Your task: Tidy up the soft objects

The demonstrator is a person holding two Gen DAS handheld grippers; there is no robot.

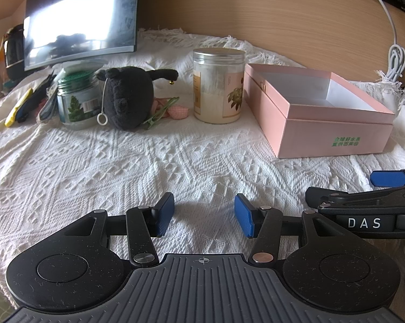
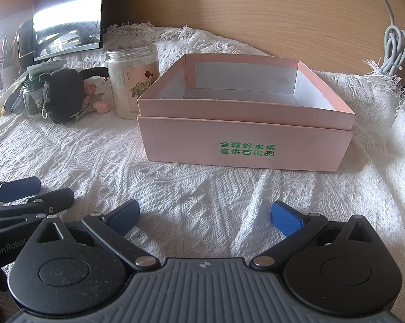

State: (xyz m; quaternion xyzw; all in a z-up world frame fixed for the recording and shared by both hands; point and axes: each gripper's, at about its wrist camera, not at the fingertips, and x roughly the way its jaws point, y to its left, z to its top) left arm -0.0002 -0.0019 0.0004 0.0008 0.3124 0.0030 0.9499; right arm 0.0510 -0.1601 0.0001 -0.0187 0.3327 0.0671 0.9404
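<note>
So the black plush toy point(image 1: 127, 97) is sitting on the white knitted cloth point(image 1: 121, 161), squeezed between a green-lidded glass jar point(image 1: 77, 99) on its left and a clear plastic jar point(image 1: 218, 86) on its right. A white cord with a ring hangs off the plush. A pink fabric flower point(image 1: 175, 111) and a green clip point(image 1: 160, 114) lie at its foot, right by the plastic jar.

The plastic jar has a pale lid and is mostly full of something white and powdery. Can't really tell what's in the green-lidded one.

Just right of that is the pink box point(image 2: 245, 137), open-topped with green print on its front; only its white inside walls show.

Left gripper point(image 1: 204, 214) hovers low over the cloth in front, blue pads apart, nothing between them. Right gripper point(image 2: 205, 218) is beside it facing the box, spread even wider, also holding nothing.

A monitor point(image 1: 81, 18) stands at the back left.
</note>
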